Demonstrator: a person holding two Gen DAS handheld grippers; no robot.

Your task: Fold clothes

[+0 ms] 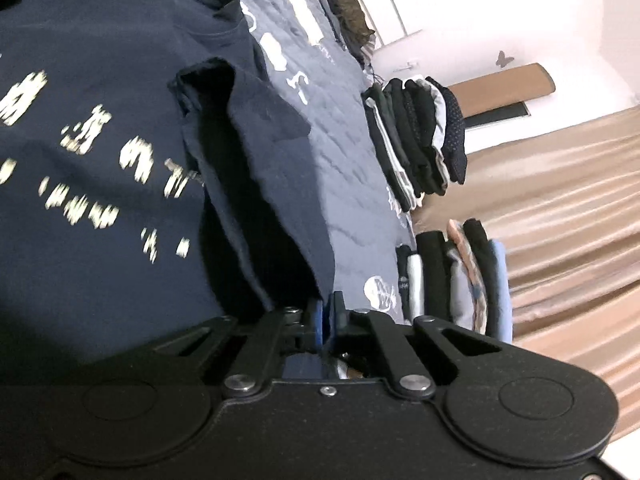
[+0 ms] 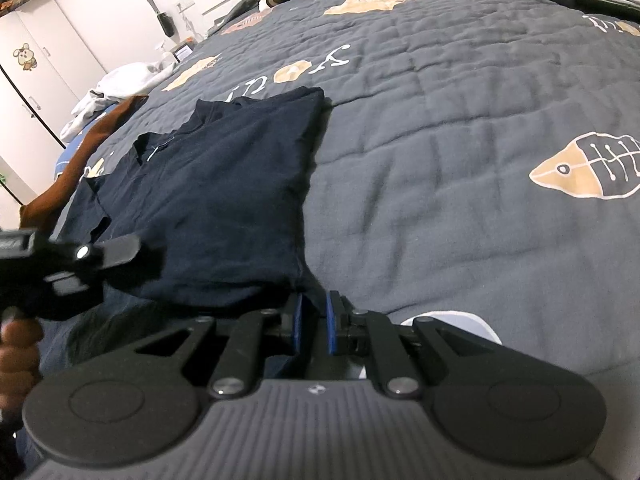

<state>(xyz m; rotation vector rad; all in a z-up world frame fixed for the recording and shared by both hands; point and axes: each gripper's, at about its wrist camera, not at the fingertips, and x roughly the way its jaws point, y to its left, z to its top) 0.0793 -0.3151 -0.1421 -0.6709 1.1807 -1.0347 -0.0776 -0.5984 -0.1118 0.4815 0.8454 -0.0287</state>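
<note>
Here I work on a dark navy T-shirt that lies on the bed, on the grey quilt with fish prints. I go from left to right as the right wrist view shows it.

At the left edge a hand carries the left gripper. In its own view the jaws are fully closed, the blue pads together, and a raised fold of the shirt hangs just in front of them; I cannot tell for sure whether cloth is pinched between them.

In the middle, the shirt runs with its long axis away from me, the collar at the far end and the hem at the near end. Its left sleeve sticks out to the left.

To the right, the right gripper has its jaws almost closed on the near right corner of the hem, and the dark cloth sits between the pads.

So, I judge that both grippers are at the near edge, and the coming fold must carry this edge forward, toward the collar. The stack of folded clothes waits farther on the bed.
</note>
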